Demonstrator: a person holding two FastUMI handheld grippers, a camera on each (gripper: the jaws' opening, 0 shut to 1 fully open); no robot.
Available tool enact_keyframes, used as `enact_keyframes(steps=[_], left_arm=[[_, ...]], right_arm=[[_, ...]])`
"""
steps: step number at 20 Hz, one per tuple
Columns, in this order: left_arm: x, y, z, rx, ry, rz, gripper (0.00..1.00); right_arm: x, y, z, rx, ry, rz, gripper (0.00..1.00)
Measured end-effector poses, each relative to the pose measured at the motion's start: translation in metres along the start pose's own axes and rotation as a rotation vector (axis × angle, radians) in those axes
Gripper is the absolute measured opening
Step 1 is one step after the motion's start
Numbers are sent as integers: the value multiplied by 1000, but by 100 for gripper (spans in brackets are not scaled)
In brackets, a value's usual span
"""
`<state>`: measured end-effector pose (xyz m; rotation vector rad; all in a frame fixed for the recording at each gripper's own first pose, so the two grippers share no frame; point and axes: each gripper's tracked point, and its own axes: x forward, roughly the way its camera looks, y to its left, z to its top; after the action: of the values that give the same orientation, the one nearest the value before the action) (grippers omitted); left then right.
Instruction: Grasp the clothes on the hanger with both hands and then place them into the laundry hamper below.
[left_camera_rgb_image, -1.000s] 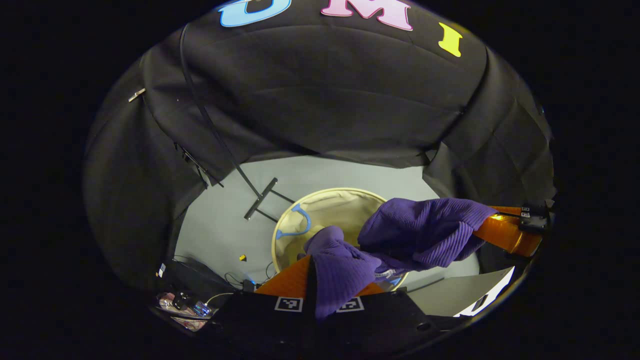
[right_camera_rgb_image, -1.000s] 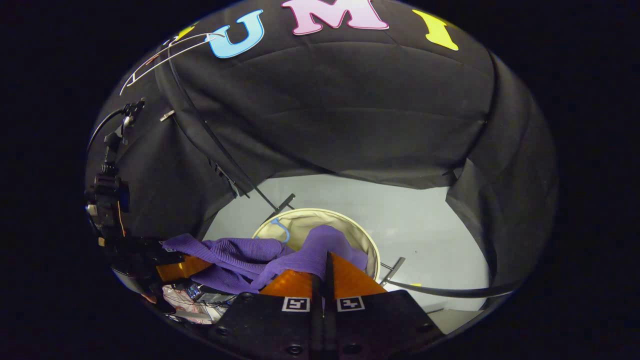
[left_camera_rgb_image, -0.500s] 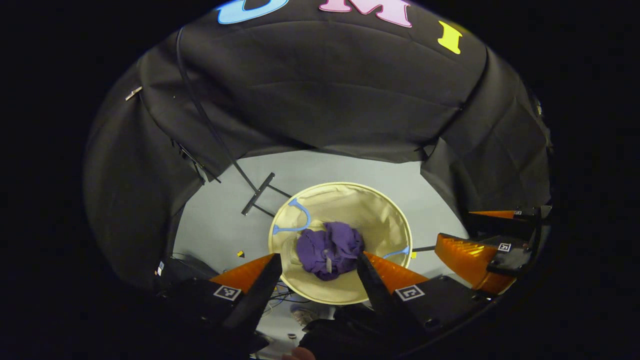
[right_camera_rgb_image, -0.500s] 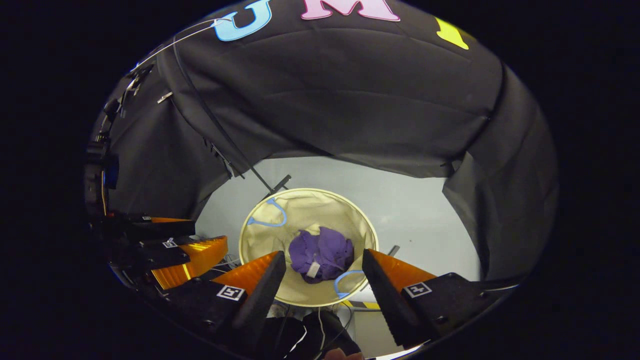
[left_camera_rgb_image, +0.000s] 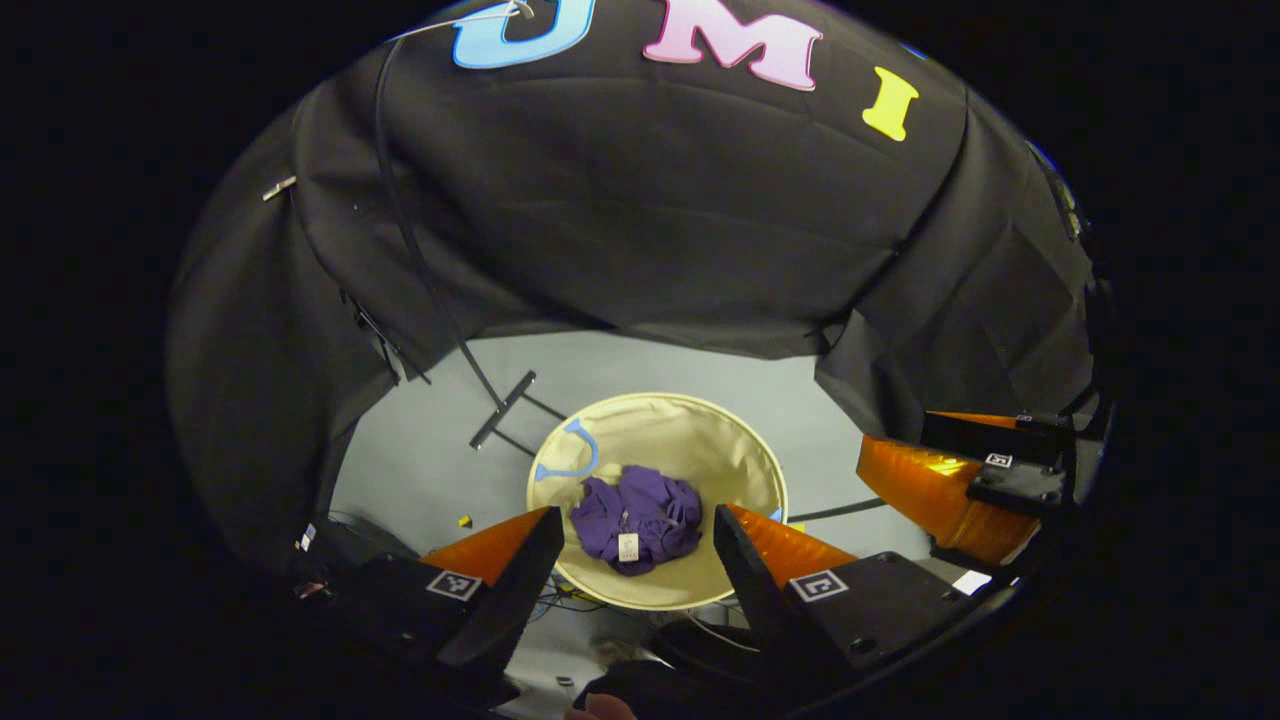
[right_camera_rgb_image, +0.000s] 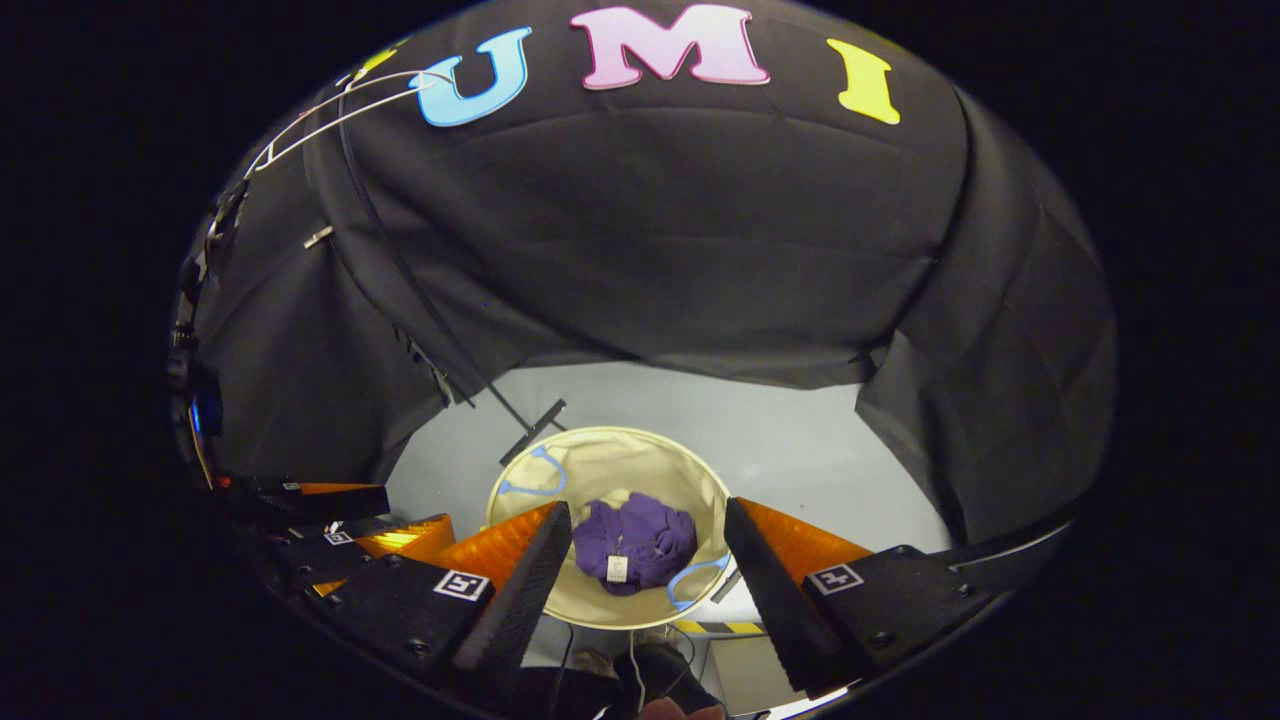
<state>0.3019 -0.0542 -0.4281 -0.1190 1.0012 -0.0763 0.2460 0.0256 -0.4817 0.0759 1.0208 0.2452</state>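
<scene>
A purple garment (left_camera_rgb_image: 637, 518) (right_camera_rgb_image: 634, 540) lies crumpled at the bottom of the round cream laundry hamper (left_camera_rgb_image: 690, 425) (right_camera_rgb_image: 610, 452), a small white tag showing on it. My left gripper (left_camera_rgb_image: 632, 520) hangs open above the hamper, nothing between its fingers. My right gripper (right_camera_rgb_image: 645, 512) is open too, also above the hamper. In the left gripper view the right gripper (left_camera_rgb_image: 950, 470) shows at the far right; in the right gripper view the left gripper (right_camera_rgb_image: 350, 520) shows at the lower left. A bare wire hanger (right_camera_rgb_image: 330, 115) hangs at the upper left.
The hamper stands on a pale grey floor (left_camera_rgb_image: 430, 470) (right_camera_rgb_image: 800, 450), with blue handles (left_camera_rgb_image: 570, 455) on its rim. A dark rack pole (left_camera_rgb_image: 430, 270) runs down to a foot bar (left_camera_rgb_image: 503, 408) beside the hamper. Cables and small gear lie at the lower left (left_camera_rgb_image: 320, 540).
A second ago both grippers were shut on the purple garment above the hamper. Both then opened and the garment dropped into the hamper. Since then both grippers have risen a little.
</scene>
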Motion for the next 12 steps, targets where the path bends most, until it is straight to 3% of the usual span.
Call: enact_keyframes(steps=[12], left_arm=[[-206, 9, 84, 38, -482, -9, 95]], right_arm=[[-168, 22, 79, 57, -369, -110, 99]])
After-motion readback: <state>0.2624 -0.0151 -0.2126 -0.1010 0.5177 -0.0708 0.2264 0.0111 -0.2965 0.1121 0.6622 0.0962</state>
